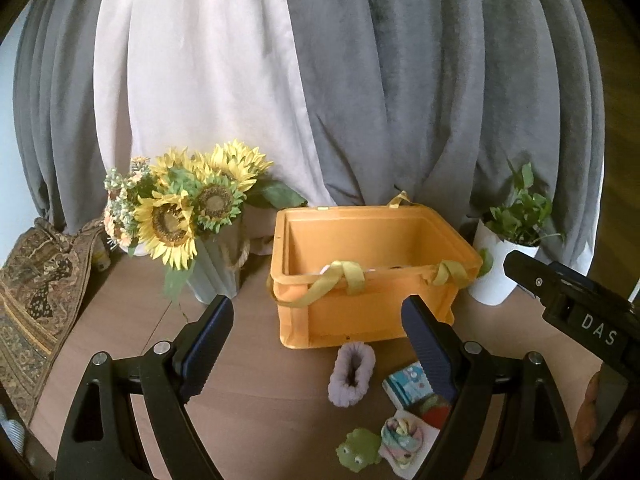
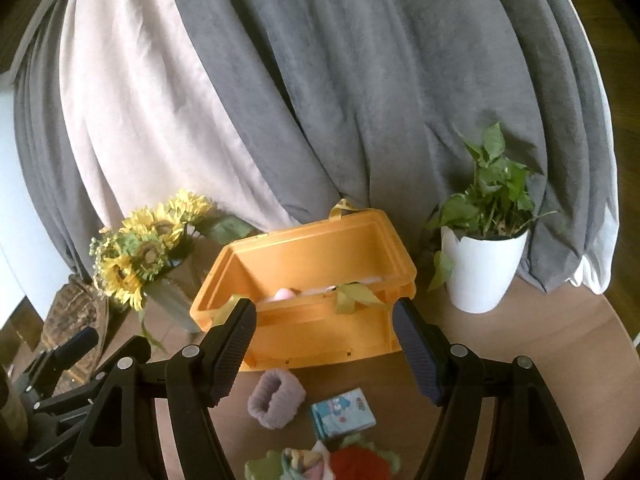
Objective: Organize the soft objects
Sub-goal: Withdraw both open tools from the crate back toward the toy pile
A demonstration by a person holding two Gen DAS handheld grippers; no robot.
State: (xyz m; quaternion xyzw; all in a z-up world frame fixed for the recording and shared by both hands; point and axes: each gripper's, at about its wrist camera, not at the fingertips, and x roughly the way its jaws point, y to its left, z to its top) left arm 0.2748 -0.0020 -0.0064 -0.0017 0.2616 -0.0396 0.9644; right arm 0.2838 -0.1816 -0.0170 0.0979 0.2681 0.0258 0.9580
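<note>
- Both grippers hang with fingers spread wide and nothing between them: the left gripper (image 1: 318,344) and the right gripper (image 2: 326,350) sit on the near side of the orange crate (image 1: 372,312).
- Bare tabletop (image 1: 248,400) lies in front of the crate; a sunflower vase (image 1: 216,276) stands to its left, a white plant pot (image 2: 482,268) to its right, curtains behind.
- Near the crate's front wall, below the fingers, lie a lilac fuzzy cuff (image 2: 275,400), a blue tissue pack (image 2: 343,413), a green frog toy (image 1: 358,449) and a pastel bundle (image 1: 402,438).
- Inside the crate something pink (image 2: 285,293) shows against the front wall.
</note>
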